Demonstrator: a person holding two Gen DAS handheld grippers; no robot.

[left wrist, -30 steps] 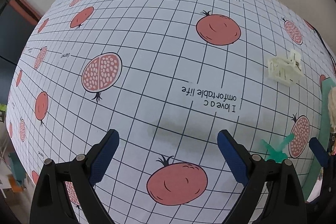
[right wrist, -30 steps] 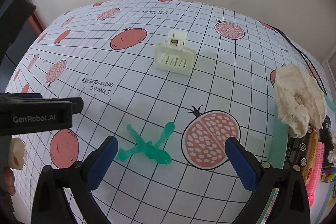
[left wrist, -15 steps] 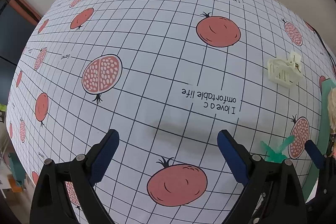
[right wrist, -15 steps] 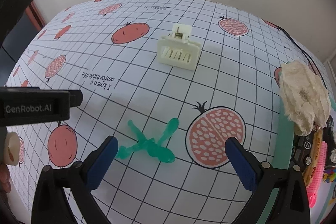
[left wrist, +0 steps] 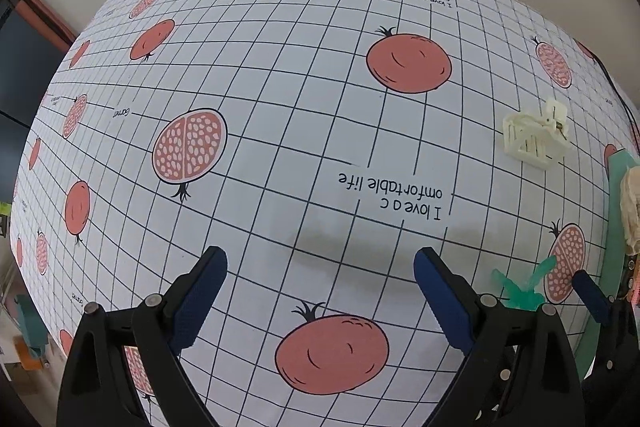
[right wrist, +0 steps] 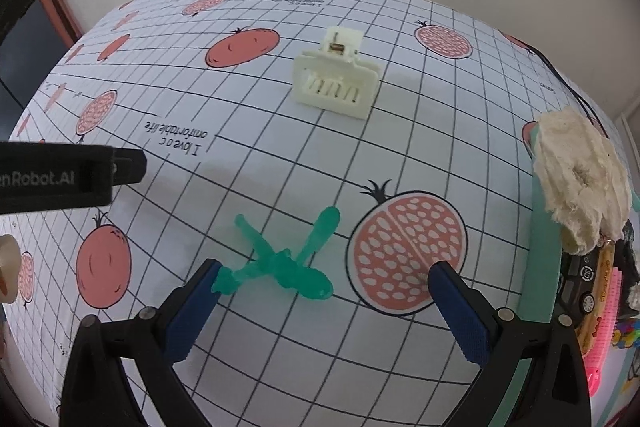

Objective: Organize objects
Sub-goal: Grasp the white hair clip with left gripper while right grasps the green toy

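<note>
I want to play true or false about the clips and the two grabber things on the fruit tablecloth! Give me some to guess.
1. The right gripper is open. True.
2. The green hair clip is squeezed tight between both fingers. False: it lies on the tablecloth by the left finger, the right finger well apart from it.
3. The cream hair clip lies farther from the right gripper than the green one. True.
4. The left gripper holds the cream clip. False: it is open with nothing between its fingers.
5. The fluffy cream scrunchie sits on the table's right edge. True.
</note>
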